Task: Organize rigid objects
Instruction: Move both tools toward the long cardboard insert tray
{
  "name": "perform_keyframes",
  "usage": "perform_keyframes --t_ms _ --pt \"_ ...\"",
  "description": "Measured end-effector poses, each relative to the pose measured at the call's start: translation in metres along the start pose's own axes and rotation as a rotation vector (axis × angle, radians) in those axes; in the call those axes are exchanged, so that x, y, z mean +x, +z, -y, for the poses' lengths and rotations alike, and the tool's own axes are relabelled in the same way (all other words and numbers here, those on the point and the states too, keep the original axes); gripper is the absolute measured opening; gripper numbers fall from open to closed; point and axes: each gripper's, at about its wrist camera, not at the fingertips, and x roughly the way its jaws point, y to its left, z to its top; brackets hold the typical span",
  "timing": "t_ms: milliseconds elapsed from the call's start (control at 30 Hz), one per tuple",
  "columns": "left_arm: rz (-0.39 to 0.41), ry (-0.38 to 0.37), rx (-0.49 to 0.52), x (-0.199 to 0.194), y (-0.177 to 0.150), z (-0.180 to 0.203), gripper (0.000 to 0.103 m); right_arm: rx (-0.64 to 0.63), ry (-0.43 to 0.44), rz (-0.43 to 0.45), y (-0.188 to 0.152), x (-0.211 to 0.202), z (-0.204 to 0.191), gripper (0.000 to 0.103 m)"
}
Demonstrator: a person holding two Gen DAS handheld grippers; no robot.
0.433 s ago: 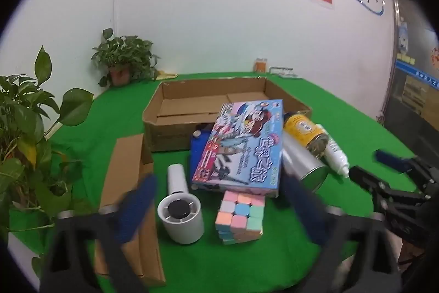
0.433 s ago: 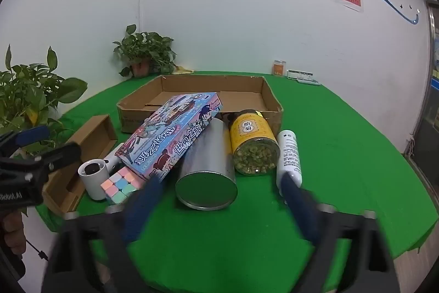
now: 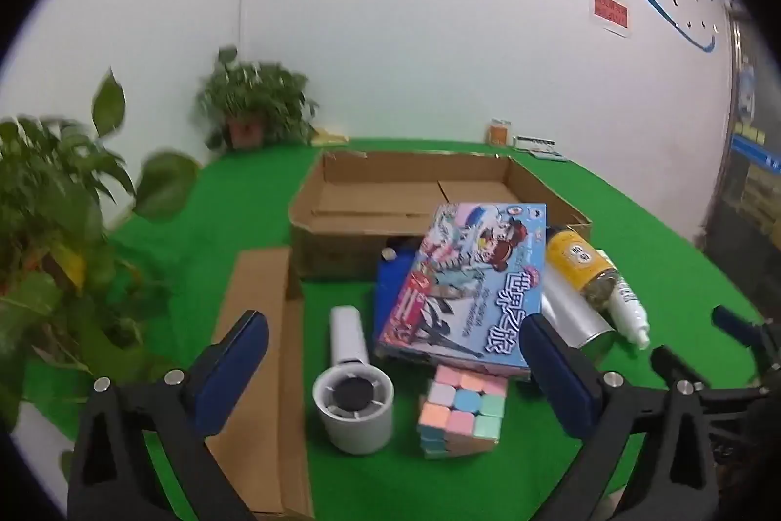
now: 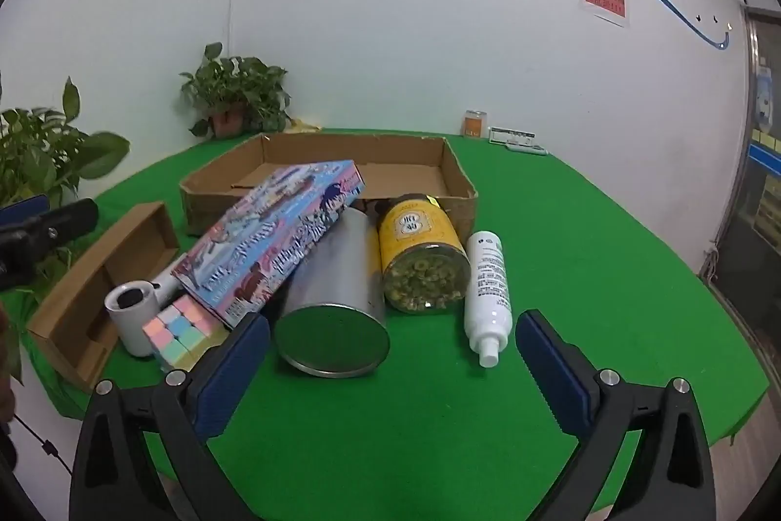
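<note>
Jaws on my left gripper (image 3: 393, 367) stand wide apart with nothing between them, hovering over the near edge of the green counter (image 3: 629, 208); ahead sits a pastel puzzle cube (image 3: 459, 416), touching the low corner of a colourful game box (image 3: 466, 284) that leans up over the other things; just left of the cube a white handheld fan (image 3: 352, 396) lies with its round head toward me; a long narrow cardboard tray (image 3: 261, 355) runs along the left, and the big open cardboard box (image 3: 429, 198) waits behind the pile, seemingly bare inside; I judge the cube light, stiff and square-sided, best pinched across two flat faces, though its layers may twist.

From my right gripper (image 4: 393, 362), jaws likewise spread wide and holding nothing; directly ahead a metal tin (image 4: 332, 301) lies on its side, round end toward me, the game box propped on it; beside it a yellow jar (image 4: 420, 252) of dried flowers, then a white bottle (image 4: 488, 286), both lying down, side by side; the tin looks smooth, probably slippery and apt to roll, so I would grip across its body; the jar may be glass, so gently; the bottle is slim and probably light, easiest held mid-body; nothing is in the big box yet, as far as I can see.
</note>
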Motion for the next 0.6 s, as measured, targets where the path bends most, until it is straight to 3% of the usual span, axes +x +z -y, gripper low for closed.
perform_keyframes --t_ms 200,600 --pt "-0.047 0.083 0.088 0.014 -0.008 -0.004 0.102 0.007 0.002 -0.056 -0.002 0.021 -0.002 0.102" --pt "-0.123 0.072 0.094 0.031 -0.007 0.004 0.102 0.007 0.022 -0.109 -0.007 0.041 -0.01 0.102"
